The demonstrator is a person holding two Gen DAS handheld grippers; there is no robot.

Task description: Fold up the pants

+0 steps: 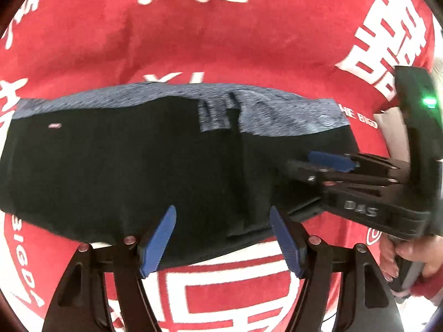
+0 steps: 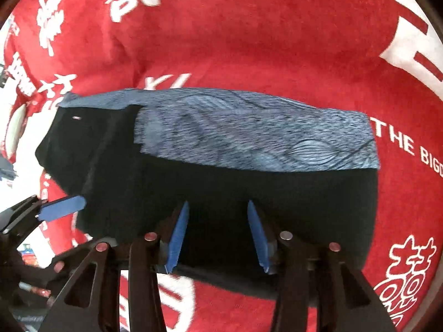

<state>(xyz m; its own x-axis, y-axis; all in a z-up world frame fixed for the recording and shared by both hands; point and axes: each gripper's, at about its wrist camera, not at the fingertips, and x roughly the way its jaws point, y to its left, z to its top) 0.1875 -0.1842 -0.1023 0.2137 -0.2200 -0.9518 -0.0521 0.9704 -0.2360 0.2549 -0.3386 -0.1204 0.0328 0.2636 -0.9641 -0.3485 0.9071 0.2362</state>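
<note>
Black pants (image 1: 133, 171) with a blue-grey panel lie folded in a compact bundle on the red printed cloth (image 1: 221, 33). Your left tool (image 1: 221, 238) and right tool (image 2: 218, 235) hover released above the near edge, positioned to take the next fold.

Pants (image 1: 124, 166) black, blue-grey heathered band; cloth (image 1: 221, 41) red, white lettering; gripper pads (image 1: 159, 240) blue.

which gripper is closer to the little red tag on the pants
Left. The left gripper is over the pants' near edge, nearer the red tag; the right gripper is toward the opposite end.
</note>
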